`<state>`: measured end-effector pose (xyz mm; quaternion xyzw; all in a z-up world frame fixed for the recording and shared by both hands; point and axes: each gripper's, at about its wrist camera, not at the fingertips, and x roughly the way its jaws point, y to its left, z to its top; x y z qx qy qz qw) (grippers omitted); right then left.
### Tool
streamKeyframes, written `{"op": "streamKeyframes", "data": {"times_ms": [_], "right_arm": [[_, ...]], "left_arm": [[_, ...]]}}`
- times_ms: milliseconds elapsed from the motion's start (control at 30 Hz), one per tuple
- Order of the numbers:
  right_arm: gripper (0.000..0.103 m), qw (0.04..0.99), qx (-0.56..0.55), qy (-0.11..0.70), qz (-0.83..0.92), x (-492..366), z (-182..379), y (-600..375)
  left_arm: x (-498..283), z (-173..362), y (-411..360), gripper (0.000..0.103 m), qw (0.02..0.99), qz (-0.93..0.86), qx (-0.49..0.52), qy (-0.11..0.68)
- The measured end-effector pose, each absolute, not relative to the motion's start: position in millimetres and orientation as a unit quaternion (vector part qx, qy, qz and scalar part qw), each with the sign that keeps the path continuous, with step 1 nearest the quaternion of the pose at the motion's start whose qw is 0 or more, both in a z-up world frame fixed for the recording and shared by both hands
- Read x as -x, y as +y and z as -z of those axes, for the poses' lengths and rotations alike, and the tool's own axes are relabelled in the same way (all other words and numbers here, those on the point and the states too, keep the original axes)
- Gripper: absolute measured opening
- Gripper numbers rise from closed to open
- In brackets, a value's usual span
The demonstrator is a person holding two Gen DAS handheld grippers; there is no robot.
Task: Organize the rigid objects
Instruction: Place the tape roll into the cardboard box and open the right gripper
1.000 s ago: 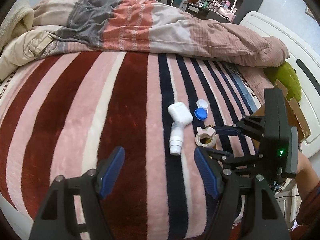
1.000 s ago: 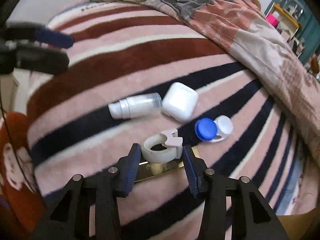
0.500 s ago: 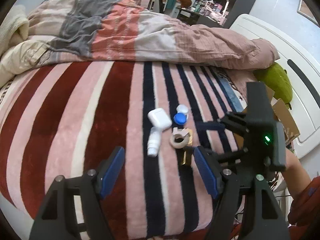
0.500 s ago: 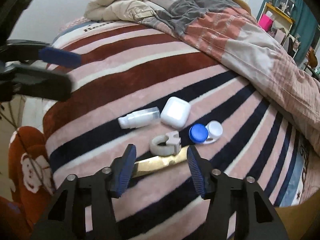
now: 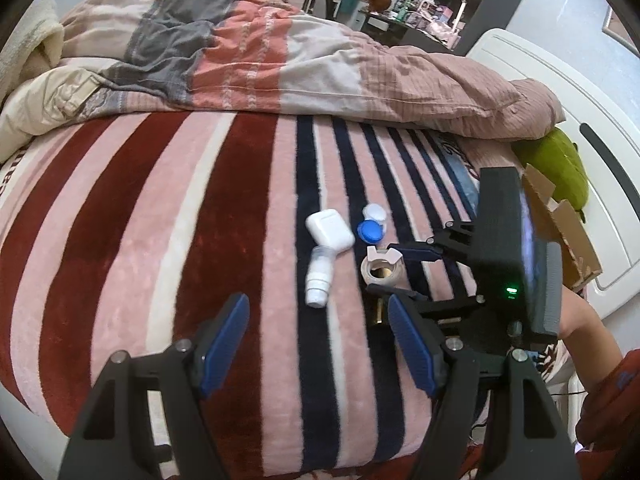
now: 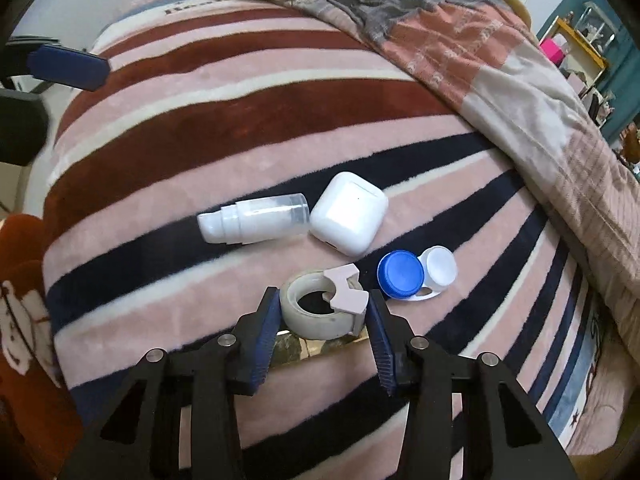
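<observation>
Bed with striped blanket (image 6: pixel 168 128); rumpled duvet (image 5: pixel 320 60) heaped along the far side. Five small rigid items sit in a loose cluster on the blanket:
- tape roll (image 6: pixel 320 312) with pink cutter, lying flat
- white earbud case (image 6: pixel 349 214)
- small pump bottle (image 6: pixel 254 218) on its side, its base touching or just short of the case
- contact lens case (image 6: pixel 416 274), one blue cap, one white
- gold flat strip (image 6: pixel 316 346) under the near edge of the tape roll, mostly hidden by the right claw

Progress: early, by my reading. Everything is bunched together and nothing looks sorted or set in a container. A cardboard box (image 5: pixel 560 216) shows at the bed's right edge in the left view; whether it is the destination, cannot tell. All five items appear left to handle.

Right claw (image 6: pixel 322 322): partly open, fingers bracketing the tape roll on either side. The pads look right at the roll's flanks, the right pad against the pink cutter, but no squeeze is evident; actual contact is too close to call. I judge it poised to grip, not yet gripping. Roll rests on the blanket.

Left claw (image 5: pixel 316 344): wide open, empty, hovering above the blanket on the near side of the cluster, pump bottle just ahead of it. Touches nothing.
</observation>
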<state>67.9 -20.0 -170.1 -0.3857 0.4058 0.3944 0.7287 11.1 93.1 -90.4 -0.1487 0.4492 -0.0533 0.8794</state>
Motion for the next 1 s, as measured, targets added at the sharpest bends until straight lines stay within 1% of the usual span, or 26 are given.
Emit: {"op": "streamKeyframes", "data": {"times_ms": [133, 300, 333, 400, 467, 500, 700, 833, 1000], "right_arm": [[0.038, 0.745, 0.35, 0.383, -0.419, -52.3, 139.3, -34.1], [0.038, 0.773, 0.3, 0.322, -0.456, -23.4, 81.4, -60.7], [0.038, 0.778, 0.293, 0.312, -0.46, -19.1, 72.6, -66.4], [0.038, 0.789, 0.278, 0.291, -0.464, -11.0, 52.8, -81.0], [0.038, 0.799, 0.269, 0.272, -0.463, -2.8, 36.8, -97.7], [0.038, 0.804, 0.268, 0.264, -0.461, -0.5, 31.3, -105.5], [0.038, 0.84, 0.239, 0.243, -0.421, -7.8, 6.6, -170.0], [0.038, 0.86, 0.223, 0.251, -0.385, -20.4, 1.7, -215.1], [0.038, 0.868, 0.214, 0.291, -0.341, -40.2, 4.2, -261.6]], "left_arm": [[-14.1, 78.4, 77.1, 0.069, 0.88, 0.081, 0.146, 0.444], [-24.8, 50.8, 38.0, 0.069, 0.878, 0.159, 0.151, 0.426], [-28.0, 45.5, 29.7, 0.067, 0.877, 0.17, 0.15, 0.424], [-35.7, 33.5, 9.9, 0.056, 0.875, 0.195, 0.144, 0.42], [-44.2, 25.0, -7.3, 0.042, 0.868, 0.221, 0.143, 0.42], [-49.0, 20.6, -18.2, 0.038, 0.864, 0.238, 0.142, 0.421], [-75.8, -0.5, -99.0, 0.039, 0.861, 0.272, 0.081, 0.423], [-95.2, -0.7, -150.3, 0.039, 0.85, 0.29, 0.045, 0.437], [-122.6, 12.5, -197.5, 0.039, 0.823, 0.318, 0.026, 0.47]]}}
